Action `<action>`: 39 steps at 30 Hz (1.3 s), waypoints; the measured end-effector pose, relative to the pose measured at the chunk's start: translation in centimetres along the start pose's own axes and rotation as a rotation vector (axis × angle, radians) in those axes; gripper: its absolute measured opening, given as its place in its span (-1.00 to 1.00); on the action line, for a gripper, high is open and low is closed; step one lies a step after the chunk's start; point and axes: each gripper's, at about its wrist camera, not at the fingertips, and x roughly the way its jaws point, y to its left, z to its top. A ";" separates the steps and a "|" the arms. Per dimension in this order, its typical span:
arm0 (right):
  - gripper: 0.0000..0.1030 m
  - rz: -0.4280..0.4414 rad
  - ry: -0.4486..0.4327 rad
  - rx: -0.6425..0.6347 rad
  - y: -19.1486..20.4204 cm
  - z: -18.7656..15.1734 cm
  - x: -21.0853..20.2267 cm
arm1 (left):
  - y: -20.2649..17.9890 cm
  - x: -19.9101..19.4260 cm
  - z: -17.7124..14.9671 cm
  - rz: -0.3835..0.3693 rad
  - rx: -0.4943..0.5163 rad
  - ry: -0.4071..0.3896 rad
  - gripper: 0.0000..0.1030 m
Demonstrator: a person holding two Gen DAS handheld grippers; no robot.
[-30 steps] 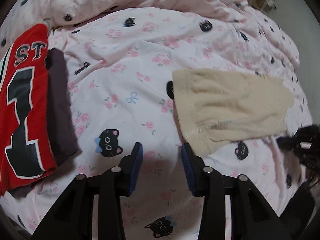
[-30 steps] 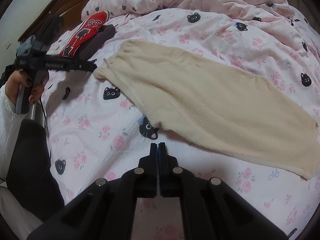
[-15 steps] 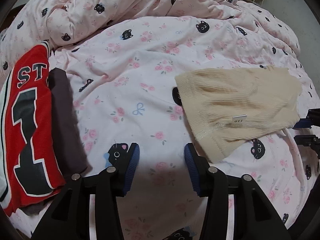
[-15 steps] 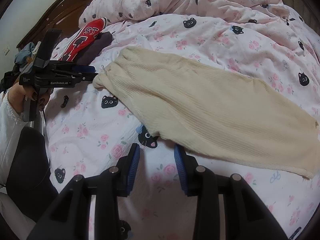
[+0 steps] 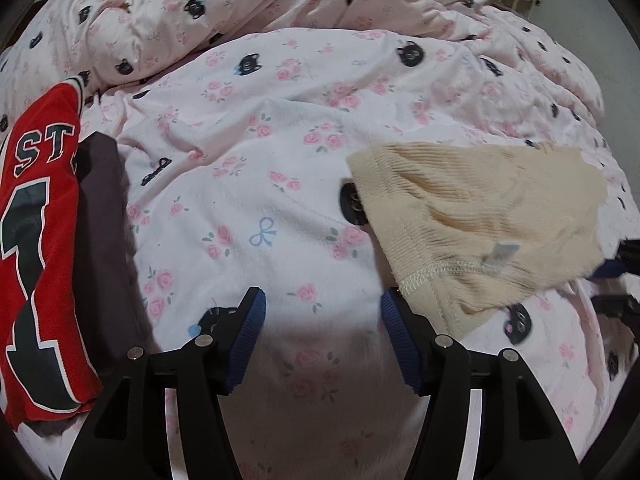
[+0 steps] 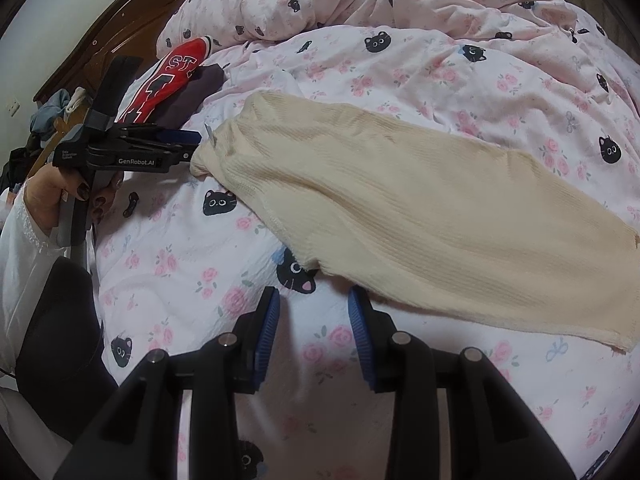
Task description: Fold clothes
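Cream ribbed garment flat on bedding, left claw widening, right claw parted, both seemingly empty

Cream ribbed garment laid flat on the bed, long, slanting, small tag at its hem, red jersey folded atop dark garment well apart

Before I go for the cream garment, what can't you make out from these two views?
- Cream garment: far end cut by the right wrist view's edge.
- Its white tag: too small to read, left wrist view.
- Dark garment: partly covered by the red jersey.
- Right gripper: clipped at the left wrist view's edge.
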 end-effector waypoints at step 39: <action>-0.28 0.049 -0.042 0.049 -0.2 -0.6 -0.3 | 1.6 -2.0 0.4 -0.510 0.016 -0.110 -0.67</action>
